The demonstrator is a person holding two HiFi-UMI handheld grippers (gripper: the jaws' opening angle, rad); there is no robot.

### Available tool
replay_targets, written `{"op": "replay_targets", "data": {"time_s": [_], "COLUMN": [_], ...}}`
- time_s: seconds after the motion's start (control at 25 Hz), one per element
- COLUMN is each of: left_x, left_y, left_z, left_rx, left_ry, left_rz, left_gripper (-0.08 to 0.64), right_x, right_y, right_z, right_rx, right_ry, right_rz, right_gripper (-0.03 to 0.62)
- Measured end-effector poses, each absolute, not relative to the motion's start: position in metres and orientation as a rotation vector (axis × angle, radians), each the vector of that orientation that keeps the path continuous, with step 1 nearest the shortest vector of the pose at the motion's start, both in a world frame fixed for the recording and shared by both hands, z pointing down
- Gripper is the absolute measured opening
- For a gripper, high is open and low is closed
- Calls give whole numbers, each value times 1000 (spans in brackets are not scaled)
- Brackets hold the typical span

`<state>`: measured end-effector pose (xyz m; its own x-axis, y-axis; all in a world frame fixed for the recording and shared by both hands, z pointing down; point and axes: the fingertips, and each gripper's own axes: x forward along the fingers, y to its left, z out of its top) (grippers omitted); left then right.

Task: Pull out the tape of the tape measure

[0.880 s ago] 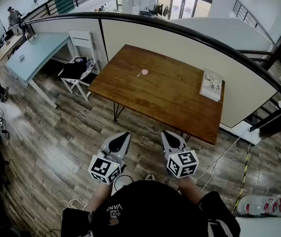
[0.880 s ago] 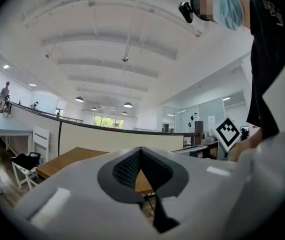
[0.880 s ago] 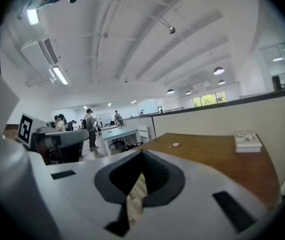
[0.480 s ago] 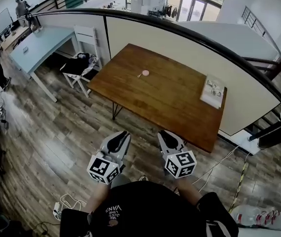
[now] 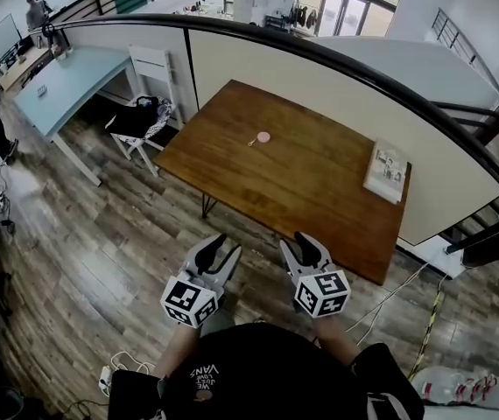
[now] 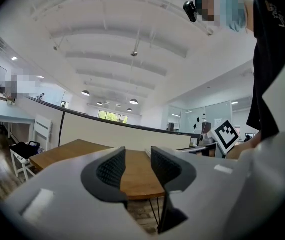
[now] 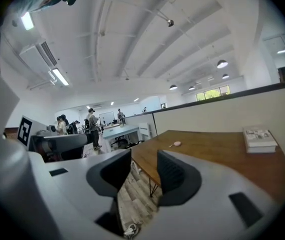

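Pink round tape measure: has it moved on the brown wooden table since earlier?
No. The pink round tape measure keeps its spot on the brown wooden table.

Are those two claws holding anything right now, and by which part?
Nothing is held: the left gripper and right gripper are open and empty. The pink tape measure lies on the table.

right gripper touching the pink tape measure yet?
Apart. Head view: right gripper hovers by the near edge of the brown wooden table; the small round pink tape measure lies far across it.
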<state>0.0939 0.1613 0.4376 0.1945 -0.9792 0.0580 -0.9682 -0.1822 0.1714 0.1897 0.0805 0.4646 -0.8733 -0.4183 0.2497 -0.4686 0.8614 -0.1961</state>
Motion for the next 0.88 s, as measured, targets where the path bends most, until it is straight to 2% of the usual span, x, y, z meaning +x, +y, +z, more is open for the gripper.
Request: {"op": "replay_targets", "data": {"time_s": [0.64, 0.88], "left_x": [-73, -115], "left_y": [95, 81], "left_z": [439, 444], "left_rx": [2424, 2493], "left_ry": [-1685, -1589], "left_rz": [-13, 19], "left_gripper": [144, 144], "right_x": [47, 11], "right_y": [16, 9], "right_z": [468, 472], "right_rx": [991, 1097], "right_ry": [-2751, -2714], "right_rz": [426, 430], "right_gripper": [129, 129]}}
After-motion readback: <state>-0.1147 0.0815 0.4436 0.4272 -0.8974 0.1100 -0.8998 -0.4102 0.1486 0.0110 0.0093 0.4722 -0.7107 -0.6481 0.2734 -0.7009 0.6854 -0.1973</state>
